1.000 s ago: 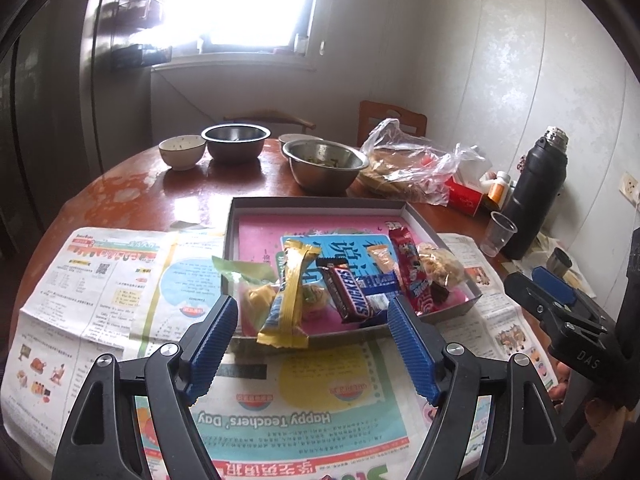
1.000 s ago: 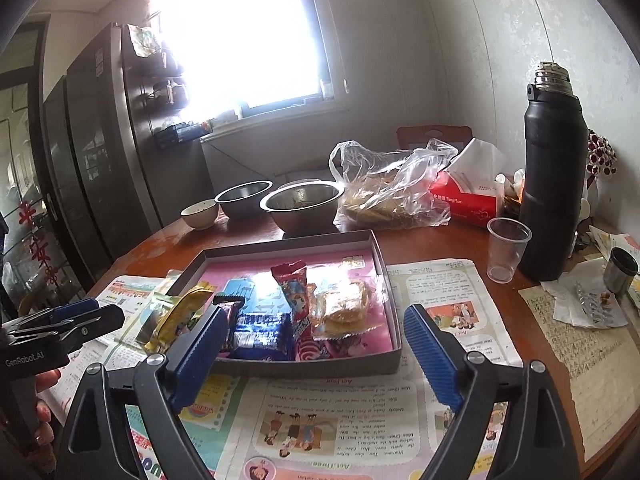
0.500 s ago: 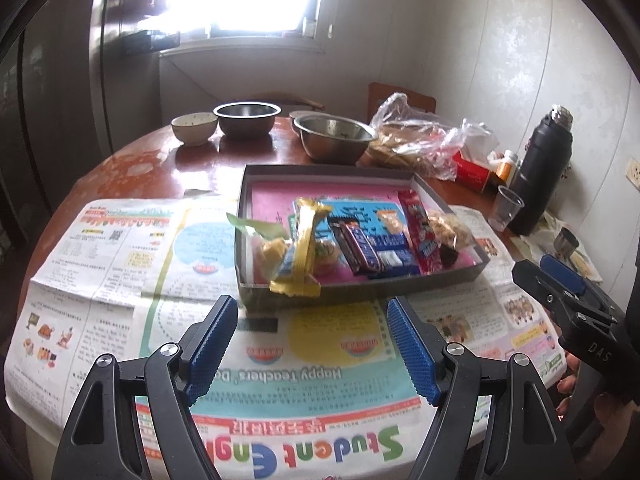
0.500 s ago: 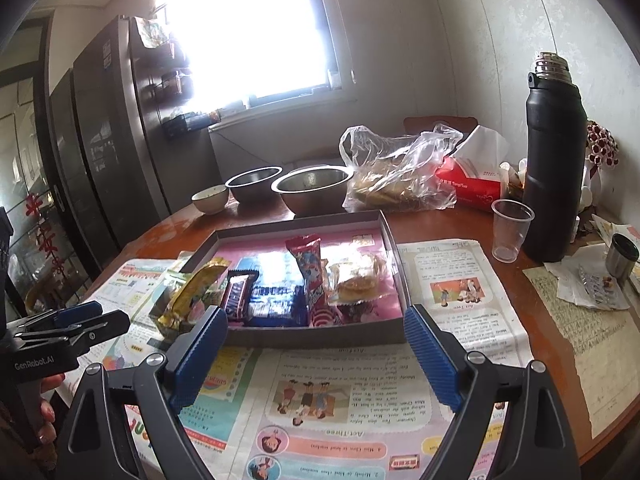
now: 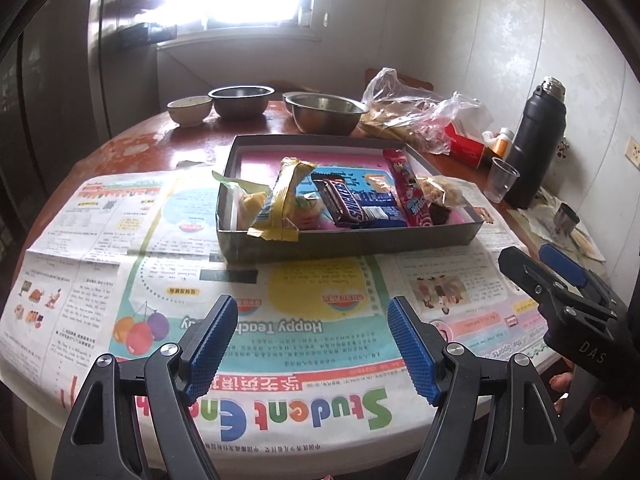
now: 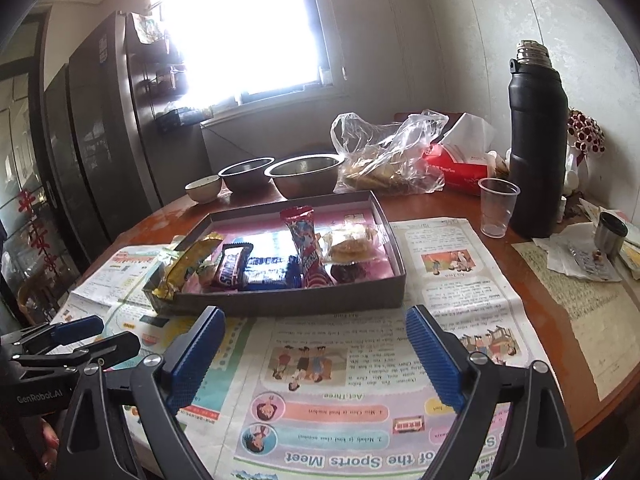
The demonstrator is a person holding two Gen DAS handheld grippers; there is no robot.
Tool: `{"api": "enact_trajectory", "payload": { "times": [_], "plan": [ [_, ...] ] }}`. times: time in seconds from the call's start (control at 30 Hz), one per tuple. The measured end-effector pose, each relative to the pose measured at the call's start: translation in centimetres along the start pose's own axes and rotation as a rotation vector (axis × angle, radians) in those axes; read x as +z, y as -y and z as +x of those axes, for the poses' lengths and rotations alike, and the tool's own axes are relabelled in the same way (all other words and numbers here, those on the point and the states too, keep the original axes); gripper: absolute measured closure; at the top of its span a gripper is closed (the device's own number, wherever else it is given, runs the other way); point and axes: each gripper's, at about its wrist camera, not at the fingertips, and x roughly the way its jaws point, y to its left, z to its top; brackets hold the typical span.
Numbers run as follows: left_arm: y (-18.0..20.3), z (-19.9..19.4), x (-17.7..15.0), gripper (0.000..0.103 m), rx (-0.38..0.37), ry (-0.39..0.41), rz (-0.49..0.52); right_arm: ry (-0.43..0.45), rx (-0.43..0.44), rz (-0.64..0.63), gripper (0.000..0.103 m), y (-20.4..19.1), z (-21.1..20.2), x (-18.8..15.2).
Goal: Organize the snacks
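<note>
Both my tools hang over the newspaper, short of the snack tray.

My left tool (image 5: 308, 344) stands open at the bottom of its frame with nothing between the pads; my right tool (image 6: 316, 354) is opening wider, likewise bare; past them the newspaper (image 5: 280, 312) covers the bench (image 6: 532, 280); mid-frame sits the grey tray (image 5: 352, 242) with the snacks (image 5: 344, 204) lined inside it; behind it stand two steel bowls (image 5: 324, 112).
</note>
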Motion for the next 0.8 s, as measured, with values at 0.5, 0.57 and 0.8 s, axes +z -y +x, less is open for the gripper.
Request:
{"api": "enact_trajectory", "payload": {
  "times": [0.5, 0.57, 0.8],
  "plan": [
    [0.0, 0.3, -1.3, 0.024, -0.016, -0.018, -0.012, -0.049, -0.018, -0.026, 0.002, -1.1, -0.6, -3.0],
    [-0.1, 0.3, -1.4, 0.024, -0.019, -0.021, -0.014, -0.050, -0.027, -0.020, 0.002, -1.0, -0.7, -3.2],
    [-0.2, 0.6, -1.4, 0.024, -0.023, -0.031, -0.016, -0.059, -0.033, 0.004, 0.002, -0.5, -0.5, -3.4]
  ]
}}
